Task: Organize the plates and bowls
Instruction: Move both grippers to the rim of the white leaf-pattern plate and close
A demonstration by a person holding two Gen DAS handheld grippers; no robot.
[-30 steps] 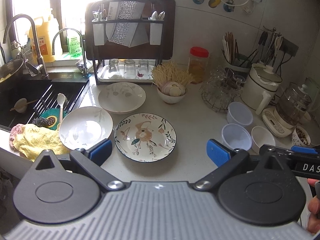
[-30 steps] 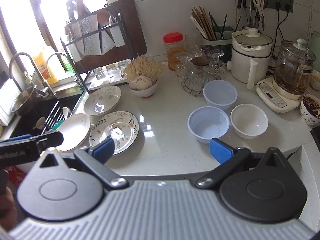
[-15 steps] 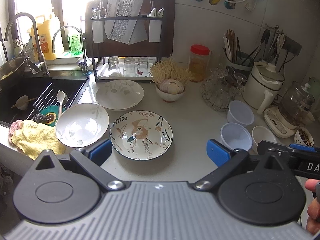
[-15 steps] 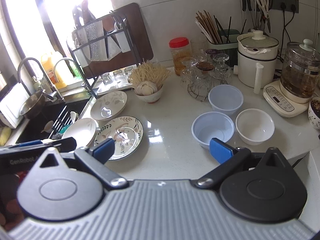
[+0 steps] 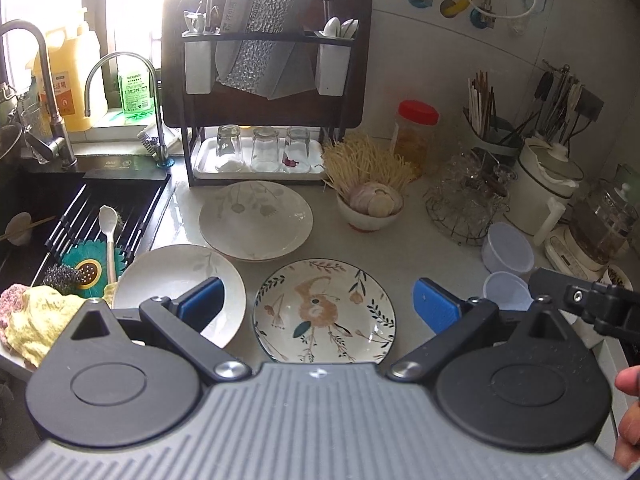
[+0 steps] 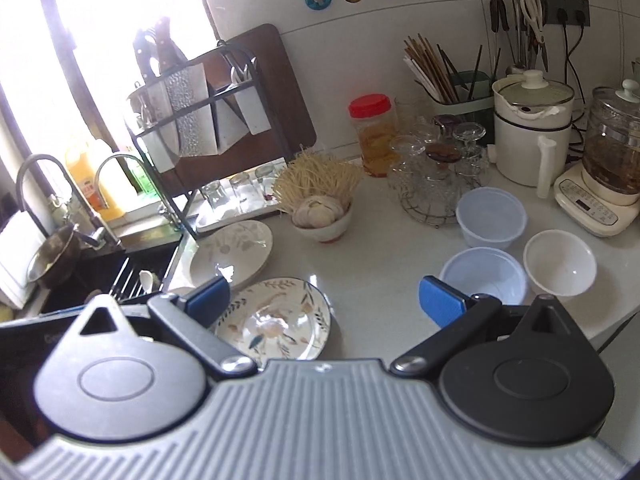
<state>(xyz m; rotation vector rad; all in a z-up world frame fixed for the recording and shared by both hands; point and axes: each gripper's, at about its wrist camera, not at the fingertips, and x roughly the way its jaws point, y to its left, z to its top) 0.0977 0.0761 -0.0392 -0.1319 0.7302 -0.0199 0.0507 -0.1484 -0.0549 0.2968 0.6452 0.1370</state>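
Three plates lie on the counter: a flowered plate, a white plate to its left and a pale leaf-pattern plate behind. My left gripper is open and empty, held above the flowered plate. In the right wrist view two bluish plastic bowls and a white bowl stand at the right. My right gripper is open and empty, between the flowered plate and the bowls.
A sink with a rack and spoon is at the left, a yellow cloth at its front. A dish rack with glasses, a garlic bowl, a glass stand, a jar and kettles line the back.
Both grippers have risen and moved closer to the counter; the plates sit lower and larger in the left view. Nothing on the counter has moved.
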